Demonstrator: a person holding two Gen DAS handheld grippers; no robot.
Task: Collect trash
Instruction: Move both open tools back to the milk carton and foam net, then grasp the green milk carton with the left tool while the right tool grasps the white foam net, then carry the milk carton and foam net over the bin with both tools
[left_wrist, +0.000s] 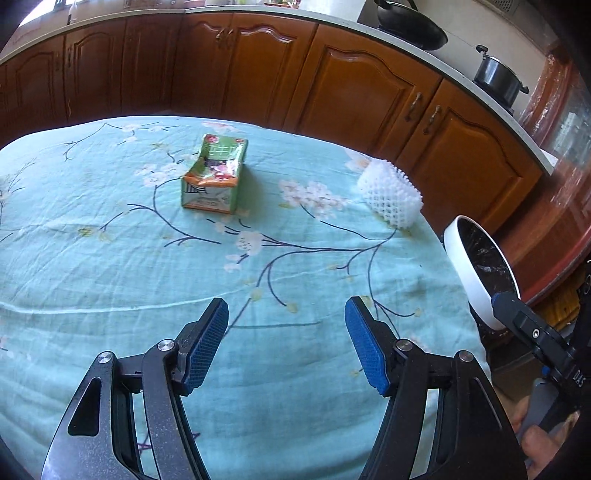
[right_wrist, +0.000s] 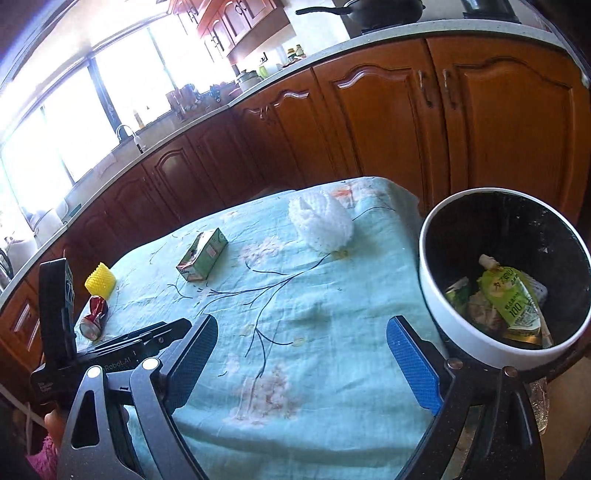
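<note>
My left gripper (left_wrist: 286, 341) hangs wide and empty — the juice carton (left_wrist: 214, 173) lies ahead, slightly left, long axis pointing away; right gripper (right_wrist: 301, 363) also wide.

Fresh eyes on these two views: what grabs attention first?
Probably the white trash bin at the table's right edge, already holding a green drink pouch. Next, the litter on the floral teal tablecloth: a crushed green carton mid-table, white foam netting near the far right edge, and a yellow foam net beside a crushed red can at the left.
</note>
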